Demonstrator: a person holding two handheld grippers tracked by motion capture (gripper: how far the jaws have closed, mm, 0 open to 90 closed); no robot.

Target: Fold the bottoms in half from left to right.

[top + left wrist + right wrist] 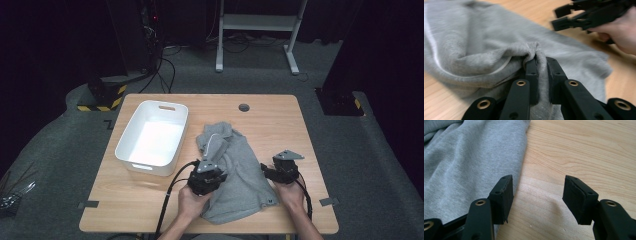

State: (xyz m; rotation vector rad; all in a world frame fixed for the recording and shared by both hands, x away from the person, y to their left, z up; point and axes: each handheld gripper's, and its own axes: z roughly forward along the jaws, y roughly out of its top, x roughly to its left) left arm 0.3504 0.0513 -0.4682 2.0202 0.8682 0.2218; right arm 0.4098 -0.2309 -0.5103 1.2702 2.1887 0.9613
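One soft grey knit garment bunched in left claw.

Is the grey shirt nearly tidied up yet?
Not nearly. Done: the left tool has pinched a fold of the grey shirt. In hand: the right tool waits open at the shirt's edge. Left: the shirt lies rumpled on the table, and the white bin holds nothing.
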